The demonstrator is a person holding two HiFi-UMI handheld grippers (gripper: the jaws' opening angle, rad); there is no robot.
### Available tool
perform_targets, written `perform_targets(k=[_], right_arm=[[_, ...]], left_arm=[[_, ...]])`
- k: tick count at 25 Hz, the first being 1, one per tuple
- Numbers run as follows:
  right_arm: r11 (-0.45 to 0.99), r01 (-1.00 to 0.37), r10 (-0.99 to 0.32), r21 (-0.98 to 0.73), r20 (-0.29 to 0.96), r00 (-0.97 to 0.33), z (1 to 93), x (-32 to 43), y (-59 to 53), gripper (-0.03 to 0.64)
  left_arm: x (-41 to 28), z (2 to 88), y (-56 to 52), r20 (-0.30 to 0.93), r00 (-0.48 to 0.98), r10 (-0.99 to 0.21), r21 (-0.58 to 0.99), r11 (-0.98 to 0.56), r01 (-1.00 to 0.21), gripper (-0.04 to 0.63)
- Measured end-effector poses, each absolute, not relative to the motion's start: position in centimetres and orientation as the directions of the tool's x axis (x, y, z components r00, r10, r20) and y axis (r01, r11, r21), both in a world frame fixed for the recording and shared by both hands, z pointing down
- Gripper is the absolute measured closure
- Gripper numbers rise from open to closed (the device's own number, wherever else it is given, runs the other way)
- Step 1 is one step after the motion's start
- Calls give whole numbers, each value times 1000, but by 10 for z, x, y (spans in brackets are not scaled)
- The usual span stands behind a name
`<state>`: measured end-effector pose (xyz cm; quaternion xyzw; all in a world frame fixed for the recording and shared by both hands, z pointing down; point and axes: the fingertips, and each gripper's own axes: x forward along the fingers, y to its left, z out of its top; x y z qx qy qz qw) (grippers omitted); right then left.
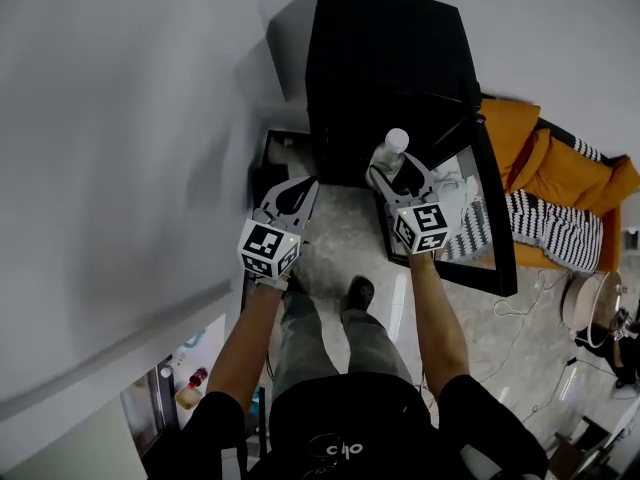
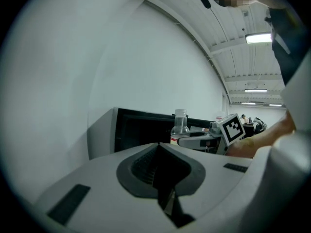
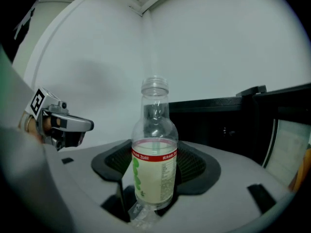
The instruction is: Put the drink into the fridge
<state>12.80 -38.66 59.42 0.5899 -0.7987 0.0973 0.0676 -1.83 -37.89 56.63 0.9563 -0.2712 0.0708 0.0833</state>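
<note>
Overhead, two low views; bottle shared

Fridge is plain black. The bottle is clear with a whitish cap. Its label's creamy white with green blotches and a red band on top. The left gripper and right gripper are pale grey with dark grey pads, and their cubes have black-and-white squares. Couch is orange, with a black-and-white striped throw. Floor is speckled grey.

Blk tee, grey trousers, blk shoes
</note>
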Motion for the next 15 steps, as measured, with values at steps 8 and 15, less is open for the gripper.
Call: perform_targets(k=[8,15], right_arm=[[185,-979,-957,-82,210,-199,659,148,-418,325],[124,-989,-964,-80,227,-139,704,158,-432,325]], left_arm=[[-1,625,-411,198,862,-466,166,-851,-498,589],[9,664,-426,232,881,-413,171,-874,-455,589]])
